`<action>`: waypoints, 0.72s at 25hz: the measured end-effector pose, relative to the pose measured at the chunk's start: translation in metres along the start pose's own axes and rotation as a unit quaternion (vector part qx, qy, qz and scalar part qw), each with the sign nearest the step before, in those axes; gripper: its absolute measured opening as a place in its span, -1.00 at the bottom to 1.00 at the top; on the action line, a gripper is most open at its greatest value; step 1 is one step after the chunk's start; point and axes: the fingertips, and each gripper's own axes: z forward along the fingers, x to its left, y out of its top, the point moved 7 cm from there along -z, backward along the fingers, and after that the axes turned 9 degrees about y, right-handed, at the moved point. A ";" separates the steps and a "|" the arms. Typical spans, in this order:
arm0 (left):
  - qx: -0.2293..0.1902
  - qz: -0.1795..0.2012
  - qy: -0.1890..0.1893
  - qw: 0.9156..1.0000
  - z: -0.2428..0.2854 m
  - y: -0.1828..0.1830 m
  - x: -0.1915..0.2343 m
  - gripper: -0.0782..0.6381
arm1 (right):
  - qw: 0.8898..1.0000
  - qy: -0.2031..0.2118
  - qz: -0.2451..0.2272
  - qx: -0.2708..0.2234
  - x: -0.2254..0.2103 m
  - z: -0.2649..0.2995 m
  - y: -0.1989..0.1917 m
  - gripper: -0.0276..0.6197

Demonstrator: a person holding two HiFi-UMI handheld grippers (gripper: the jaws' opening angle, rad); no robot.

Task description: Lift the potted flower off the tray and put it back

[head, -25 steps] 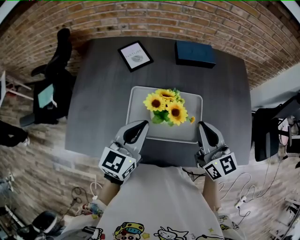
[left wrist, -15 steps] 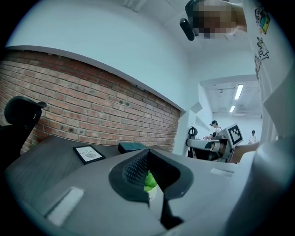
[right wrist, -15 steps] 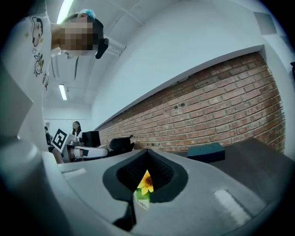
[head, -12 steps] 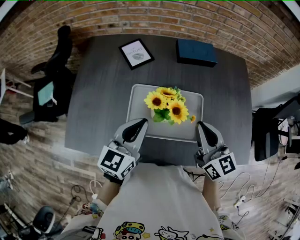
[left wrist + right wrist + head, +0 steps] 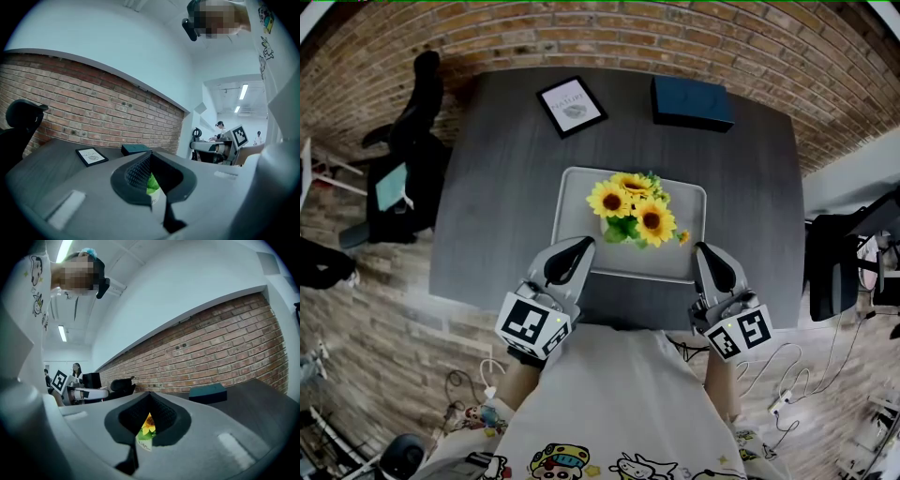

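A potted sunflower [image 5: 633, 208] with yellow blooms and green leaves stands on a pale grey tray [image 5: 572, 217] in the middle of the dark table [image 5: 502, 187]. My left gripper [image 5: 581, 246] hovers at the tray's near left corner, shut and holding nothing. Near the tray's near right corner my right gripper [image 5: 705, 249] is likewise shut and empty. In the left gripper view the closed left gripper [image 5: 150, 157] frames green leaves [image 5: 151, 183] beyond it. The right gripper view has the shut right gripper [image 5: 150, 395] with a sunflower bloom [image 5: 149, 423] and white pot showing through.
A framed picture [image 5: 571, 106] and a dark blue box [image 5: 692, 103] lie at the table's far side by the brick wall. Black office chairs stand left [image 5: 412, 131] and right [image 5: 834, 272] of the table. Cables lie on the wooden floor.
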 end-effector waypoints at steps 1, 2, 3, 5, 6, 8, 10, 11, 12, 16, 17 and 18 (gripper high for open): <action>0.000 0.000 0.000 1.000 0.000 0.000 0.000 -0.75 | 1.000 0.000 0.000 0.002 0.000 0.000 0.000 -0.91; 0.001 0.001 0.000 1.000 0.001 0.000 0.000 -0.75 | 1.000 0.000 0.001 0.002 0.000 -0.001 -0.001 -0.91; 0.001 0.001 0.000 1.000 0.001 0.000 0.000 -0.75 | 1.000 -0.001 0.002 0.002 -0.001 -0.001 -0.001 -0.91; 0.002 0.001 0.001 1.000 0.002 0.000 0.000 -0.75 | 1.000 -0.001 0.003 0.000 -0.002 -0.002 0.000 -0.91; 0.002 0.001 0.001 1.000 0.003 0.000 0.000 -0.75 | 1.000 -0.001 0.004 0.000 -0.002 -0.002 0.000 -0.91; 0.002 0.001 0.000 1.000 0.004 0.000 0.000 -0.75 | 1.000 -0.001 0.005 0.000 -0.003 -0.001 0.000 -0.91; 0.003 0.001 0.000 1.000 0.005 0.001 0.000 -0.75 | 1.000 -0.002 0.006 0.000 -0.004 -0.001 0.001 -0.91; 0.004 0.001 0.000 1.000 0.006 0.001 0.001 -0.75 | 1.000 -0.001 0.007 0.001 -0.004 0.000 0.001 -0.91; 0.004 0.001 0.000 1.000 0.007 0.001 0.001 -0.75 | 1.000 -0.001 0.007 0.002 -0.004 0.001 0.001 -0.91; 0.004 0.001 0.000 1.000 0.008 0.000 0.003 -0.75 | 1.000 0.001 0.007 0.004 -0.004 0.004 0.000 -0.91; 0.004 0.000 0.000 1.000 0.008 -0.001 0.004 -0.75 | 1.000 0.001 0.007 0.004 -0.004 0.005 0.000 -0.91; 0.004 0.000 0.000 1.000 0.009 -0.002 0.005 -0.75 | 1.000 0.001 0.008 0.004 -0.005 0.005 0.000 -0.91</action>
